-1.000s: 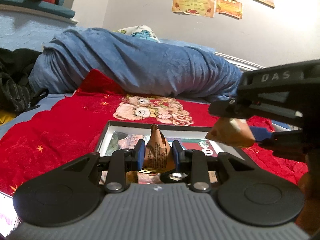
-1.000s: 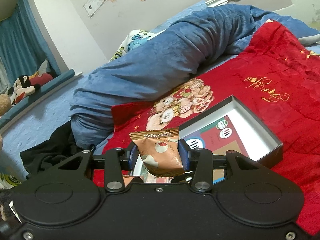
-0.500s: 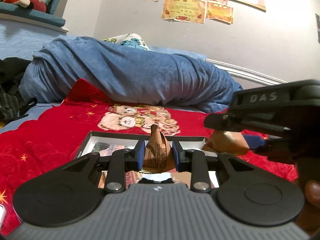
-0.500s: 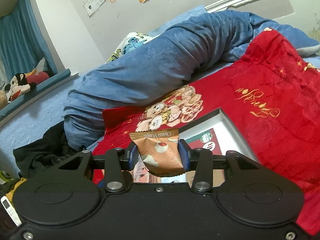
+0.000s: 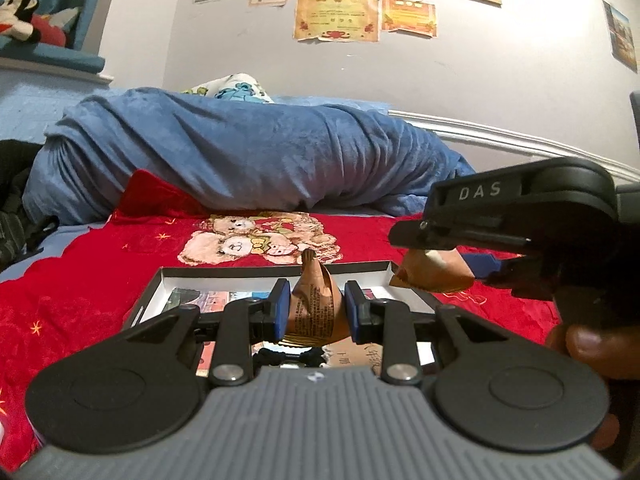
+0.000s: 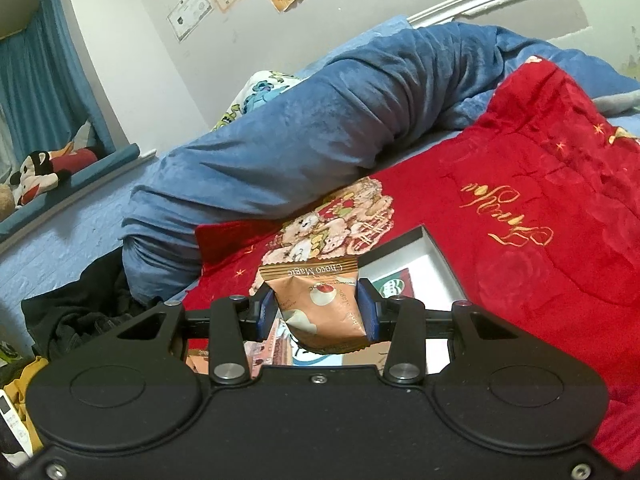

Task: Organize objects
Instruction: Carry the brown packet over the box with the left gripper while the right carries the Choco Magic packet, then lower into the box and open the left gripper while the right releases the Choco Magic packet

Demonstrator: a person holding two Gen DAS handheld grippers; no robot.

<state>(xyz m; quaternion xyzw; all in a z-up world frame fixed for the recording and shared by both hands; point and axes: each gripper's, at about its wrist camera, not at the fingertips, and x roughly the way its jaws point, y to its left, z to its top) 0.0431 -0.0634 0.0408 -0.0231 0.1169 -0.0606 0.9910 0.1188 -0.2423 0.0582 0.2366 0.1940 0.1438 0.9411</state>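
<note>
The left gripper (image 5: 316, 306) is clamping a brown snack packet (image 5: 314, 304) upright between its blue pads, hovering over the open box (image 5: 276, 270) lying on the red blanket (image 5: 80, 280). The right gripper (image 6: 316, 312) is squeezing a second packet (image 6: 320, 304), labelled Choco Magic, above the same box (image 6: 440, 256), beside the left one

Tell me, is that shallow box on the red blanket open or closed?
Open. The box has no lid on it, and printed packets show inside its raised walls in both views.
</note>
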